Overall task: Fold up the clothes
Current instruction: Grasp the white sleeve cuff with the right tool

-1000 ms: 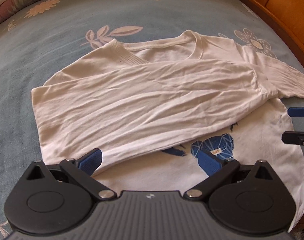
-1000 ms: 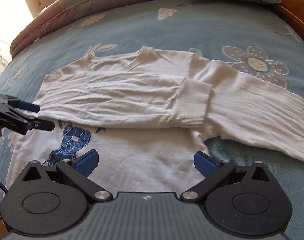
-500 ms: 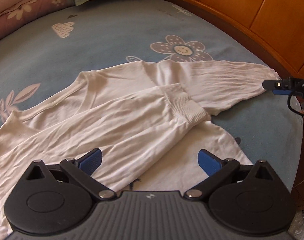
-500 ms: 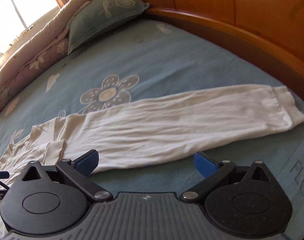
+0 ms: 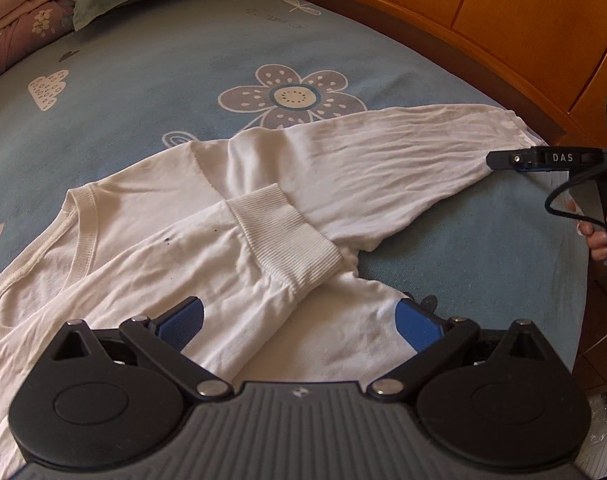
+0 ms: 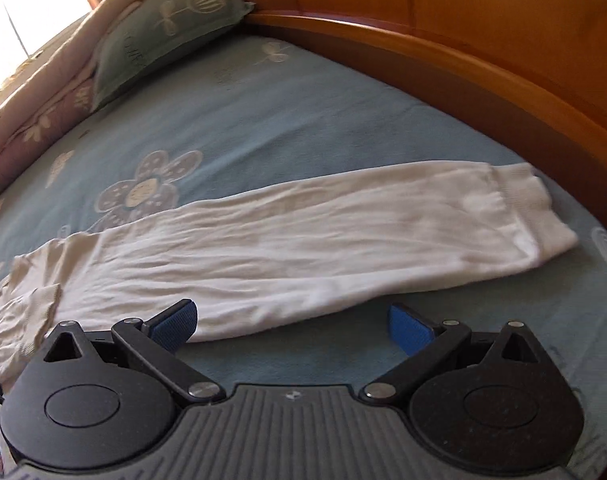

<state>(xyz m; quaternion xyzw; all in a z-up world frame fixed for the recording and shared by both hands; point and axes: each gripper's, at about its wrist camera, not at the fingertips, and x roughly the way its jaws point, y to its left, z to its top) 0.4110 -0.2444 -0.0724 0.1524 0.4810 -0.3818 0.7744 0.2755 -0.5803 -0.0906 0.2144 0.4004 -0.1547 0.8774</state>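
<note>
**A:** so what changed in that last second? Both cameras had swung off the body of the white shirt (image 5: 231, 264) and over to the sleeve (image 6: 303, 248) that wasn't folded yet. A second earlier both were looking at the chest with the blue print; at this point the right tongs (image 6: 291, 320) sat just beside the loose sleeve's lower edge, and in the left view they'd come in close to the cuff (image 6: 531, 208).

**B:** Holding anything?

**A:** Nope. Right tongs were spread wide with nothing between the blue pads, mostly bare bed sheet (image 6: 343, 120) under the gap. Left tongs (image 5: 299, 320) same story: wide open, hovering over the shirt body, nothing pinched.

**B:** So where was the job at?

**A:** My read: one sleeve (image 5: 207, 280) already lay folded across the chest, its ribbed cuff resting near the far armpit. The other was next, so the move over looked like lining up a grab at that cuff.

**B:** Which way did it lie?

**A:** Long axis ran straight out from the shoulder toward the wooden bed frame (image 6: 463, 80), cuff end nearest the frame edge of the bed, flat and wrinkled. The shirt's collar (image 5: 79, 216) faced the pillow (image 6: 163, 32) end.
</note>
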